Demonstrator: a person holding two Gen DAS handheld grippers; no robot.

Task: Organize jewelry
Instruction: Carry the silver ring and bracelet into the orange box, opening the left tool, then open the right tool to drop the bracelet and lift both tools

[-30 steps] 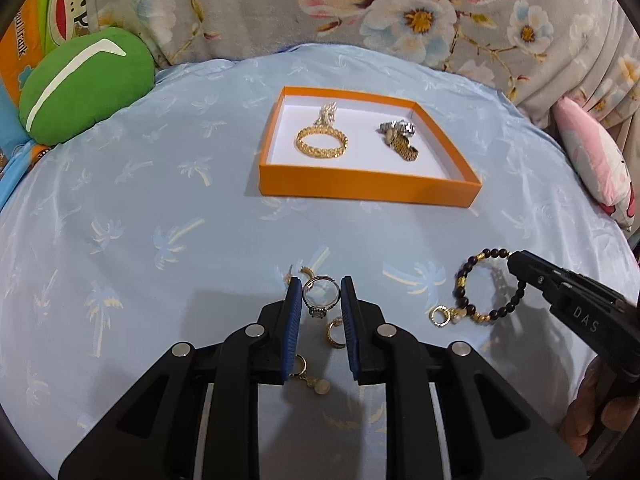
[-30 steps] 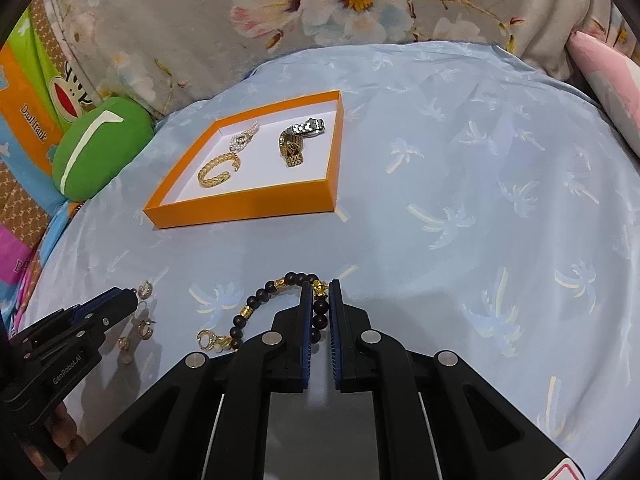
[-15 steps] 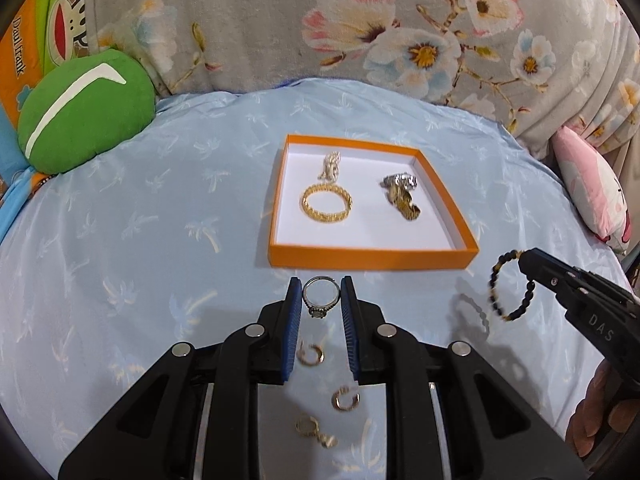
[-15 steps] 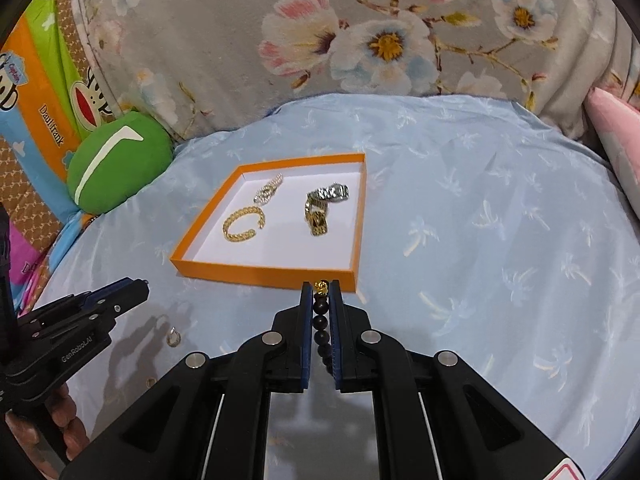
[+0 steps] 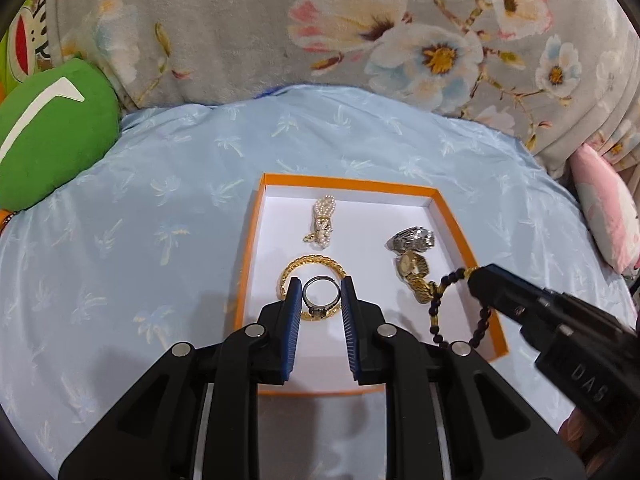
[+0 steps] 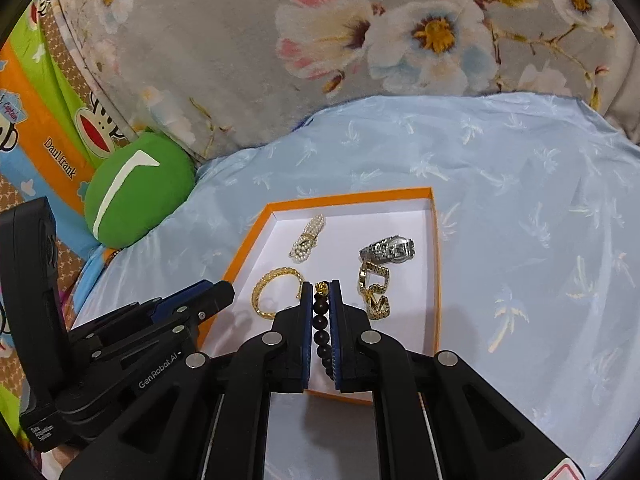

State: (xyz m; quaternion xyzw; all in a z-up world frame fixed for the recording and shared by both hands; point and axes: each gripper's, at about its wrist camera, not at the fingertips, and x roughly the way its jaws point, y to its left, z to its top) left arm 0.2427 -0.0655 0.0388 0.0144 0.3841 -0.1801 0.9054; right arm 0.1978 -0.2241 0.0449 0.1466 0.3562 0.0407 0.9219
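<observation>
On the pale blue bedspread [image 5: 168,216] we find the orange tray [image 5: 452,224], which already holds a gold bangle [image 6: 266,292], two watches [image 6: 386,250] and a pearl piece [image 5: 323,222]. Above the tray we hold both grippers. Our right gripper [image 6: 321,292] is clamped on a dark beaded bracelet [image 6: 322,328] that dangles over the tray's right side. Our left gripper [image 5: 320,288] is pinched on a small silver ring [image 5: 320,294] above the bangle.

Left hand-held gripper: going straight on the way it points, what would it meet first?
Probably the gold chain bracelet in the orange tray, just beyond the ring that the left hand-held gripper holds; depth is unclear.
</observation>
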